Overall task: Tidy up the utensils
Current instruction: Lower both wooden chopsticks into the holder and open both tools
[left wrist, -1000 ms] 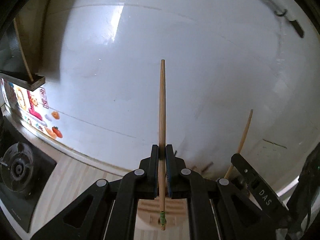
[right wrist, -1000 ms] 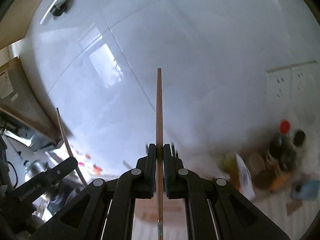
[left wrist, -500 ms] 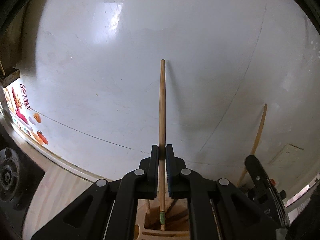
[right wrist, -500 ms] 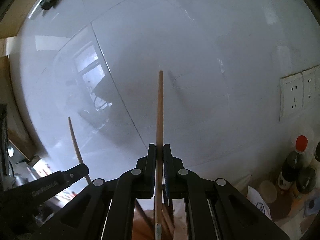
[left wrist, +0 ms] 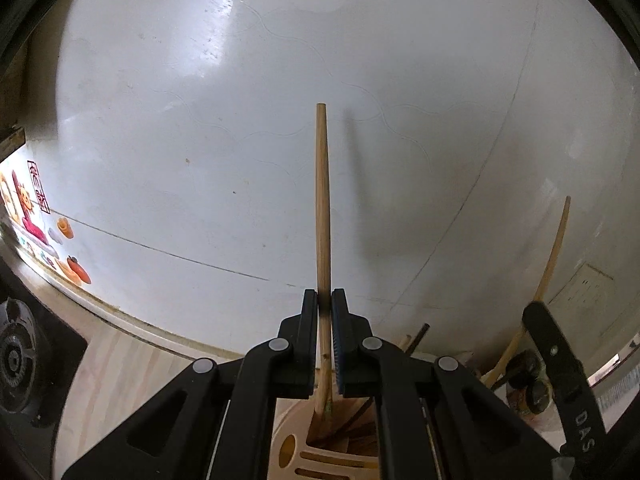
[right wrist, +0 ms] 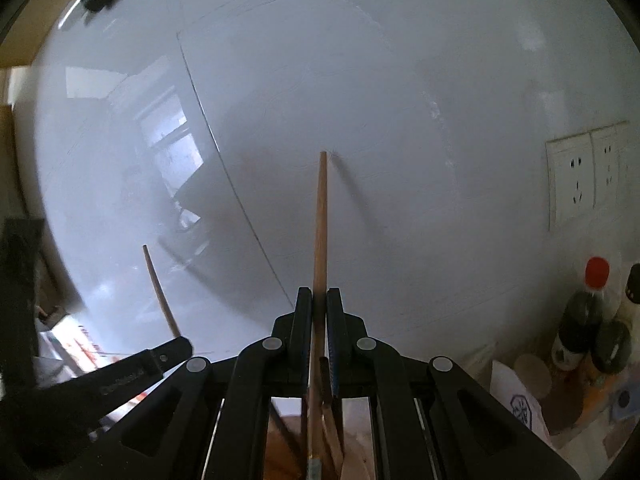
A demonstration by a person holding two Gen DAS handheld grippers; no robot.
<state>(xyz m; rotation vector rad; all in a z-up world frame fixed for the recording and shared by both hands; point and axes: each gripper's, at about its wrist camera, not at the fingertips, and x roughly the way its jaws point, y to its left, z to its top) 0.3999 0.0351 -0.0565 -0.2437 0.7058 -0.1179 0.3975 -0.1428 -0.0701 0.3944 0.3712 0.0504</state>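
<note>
The big white wall (left wrist: 240, 140) fills most of both views, and it looks closer now than a moment ago. In the left view the stove (left wrist: 18, 356) has slid almost out of the picture at the left edge, while the picture stickers (left wrist: 36, 216) low on the wall sit further left than before. On the wooden counter (left wrist: 120, 372) stands a pale wooden holder (left wrist: 296, 448) with slots, and more of it shows now at the bottom of the left view than a second ago. Near the right edge of the right view are wall sockets (right wrist: 576, 176) and a dark bottle with a red cap (right wrist: 588, 308); both are sharp now, where they were smeared before. The left gripper (left wrist: 324, 308) is pinching a wooden chopstick (left wrist: 322, 208) that stands upright, with its lower end down inside the holder among other sticks. The right gripper (right wrist: 319, 304) is pinching a second chopstick (right wrist: 320, 224), also upright, and its lower end reaches down among sticks in the holder too. Both pairs of jaws are pressed tight on their sticks, just as they were earlier. Each view also shows the other gripper off to the side with its stick.
</note>
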